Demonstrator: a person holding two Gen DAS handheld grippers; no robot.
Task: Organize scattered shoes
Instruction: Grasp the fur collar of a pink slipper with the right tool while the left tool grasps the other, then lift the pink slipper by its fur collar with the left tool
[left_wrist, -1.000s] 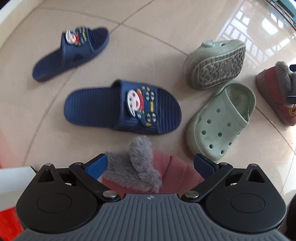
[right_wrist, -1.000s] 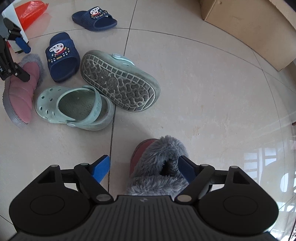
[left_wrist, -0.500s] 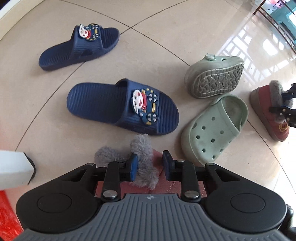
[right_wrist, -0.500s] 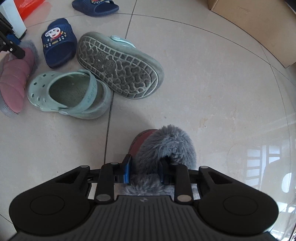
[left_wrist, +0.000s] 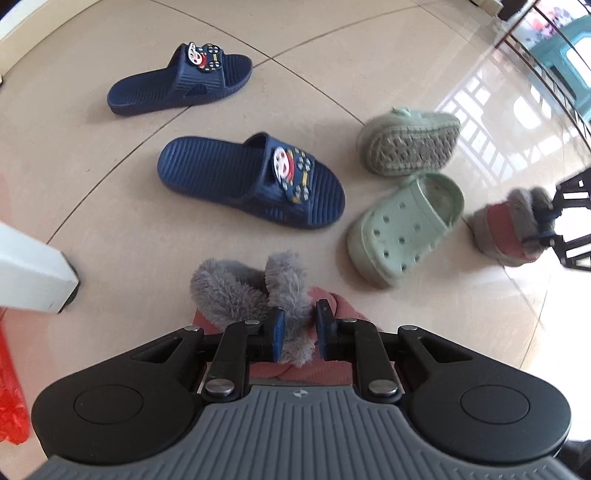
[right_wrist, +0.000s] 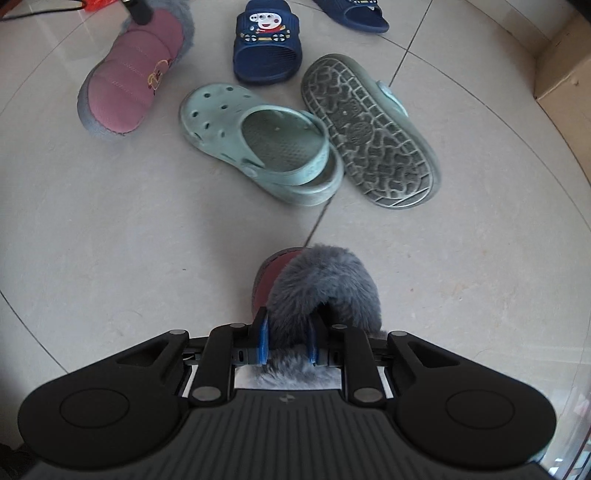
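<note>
The left gripper (left_wrist: 298, 334) is clamped on the grey fur cuff of a pink boot (left_wrist: 255, 291). The right gripper (right_wrist: 286, 341) is likewise closed on the fur collar of the second boot (right_wrist: 314, 284). Beyond the left one, on the tile floor (left_wrist: 110, 192), a navy slide (left_wrist: 251, 181) lies flat, with a green clog (left_wrist: 402, 229) upright to its right. Just behind that clog, touching it, its mate (left_wrist: 410, 144) lies tipped with the sole showing. Farthest off lies the other slide (left_wrist: 181, 83). A white box (left_wrist: 29, 273) sits at the left edge, and a cardboard box (right_wrist: 565, 70) stands at the right wrist view's right edge.
</note>
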